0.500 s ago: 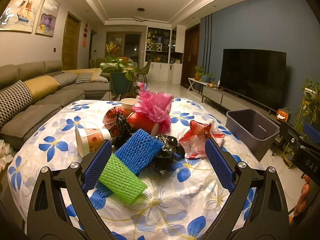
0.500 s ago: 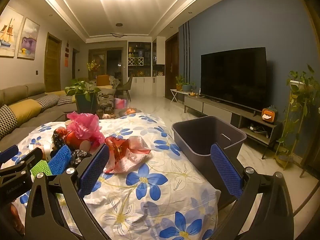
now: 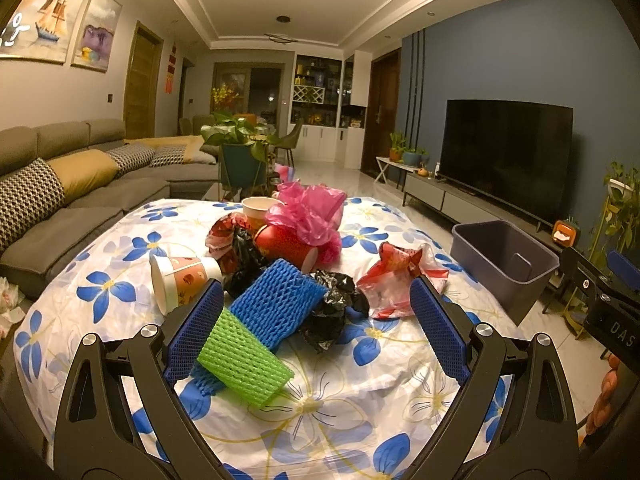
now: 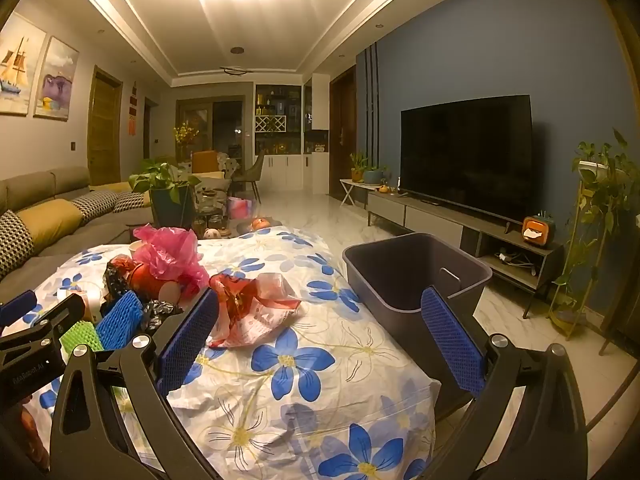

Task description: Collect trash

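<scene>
Both grippers are spread wide with nothing between their pads, so no piece of trash has been lifted yet. From the left wrist view, the left gripper (image 3: 316, 332) hovers over the near edge of the flowered tablecloth (image 3: 360, 408), its jaws framing the pile: the green foam net (image 3: 244, 360) lies at about 7 o'clock from the picture's centre, touching the blue foam net (image 3: 276, 304) just behind it, with the black plastic bag (image 3: 332, 312) beside them at 5 o'clock. A tipped paper cup (image 3: 180, 284) lies at 9 o'clock, the pink plastic bag (image 3: 308, 216) sits on top of a red cup (image 3: 288, 244) near centre, and the red-and-clear wrapper (image 3: 396, 280) is at 3 o'clock. The grey bin (image 3: 504, 260) stands off the table's right side, farther along at 3 o'clock. To my eye the green net is the nearest target; taking it well means lowering the left jaws astride it alone, so the blue net is not dragged along. From the right wrist view, the right gripper (image 4: 320, 340) points between the wrapper (image 4: 256, 308) at 9 o'clock and the bin (image 4: 416, 276) at 3 o'clock; the wrapper looks like its natural pick, pinched at a bunched fold because thin film can slip.
</scene>
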`<action>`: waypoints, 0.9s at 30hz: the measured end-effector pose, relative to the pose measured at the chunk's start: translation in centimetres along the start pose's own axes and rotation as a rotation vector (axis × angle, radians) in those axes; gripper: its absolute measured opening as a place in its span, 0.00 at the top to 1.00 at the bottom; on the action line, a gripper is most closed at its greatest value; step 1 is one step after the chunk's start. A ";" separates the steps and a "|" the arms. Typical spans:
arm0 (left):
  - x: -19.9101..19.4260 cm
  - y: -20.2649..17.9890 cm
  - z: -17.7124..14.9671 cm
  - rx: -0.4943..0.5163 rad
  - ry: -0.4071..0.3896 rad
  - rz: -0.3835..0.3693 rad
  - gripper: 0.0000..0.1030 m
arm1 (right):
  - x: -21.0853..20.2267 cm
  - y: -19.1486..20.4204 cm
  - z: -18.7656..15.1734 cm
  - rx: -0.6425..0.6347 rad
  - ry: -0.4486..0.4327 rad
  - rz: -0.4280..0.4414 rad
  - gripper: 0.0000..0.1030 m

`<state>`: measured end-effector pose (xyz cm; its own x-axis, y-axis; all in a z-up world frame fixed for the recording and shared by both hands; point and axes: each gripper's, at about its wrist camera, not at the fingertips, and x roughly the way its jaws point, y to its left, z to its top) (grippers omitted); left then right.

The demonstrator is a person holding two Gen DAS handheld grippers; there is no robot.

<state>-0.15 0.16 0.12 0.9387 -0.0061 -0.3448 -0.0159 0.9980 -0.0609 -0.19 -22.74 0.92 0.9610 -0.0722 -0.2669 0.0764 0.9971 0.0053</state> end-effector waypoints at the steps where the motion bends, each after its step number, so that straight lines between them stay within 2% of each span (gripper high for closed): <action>1: 0.0 0.0 0.0 -0.001 -0.001 0.000 0.10 | -0.1 -0.1 0.1 0.000 -0.001 0.001 0.05; 27: 0.0 0.2 0.1 -0.005 -0.001 -0.003 0.10 | -0.2 -0.2 0.5 -0.001 -0.007 -0.001 0.05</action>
<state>-0.17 0.32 0.18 0.9391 -0.0089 -0.3435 -0.0148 0.9977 -0.0664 -0.32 -22.92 1.43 0.9628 -0.0733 -0.2600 0.0769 0.9970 0.0038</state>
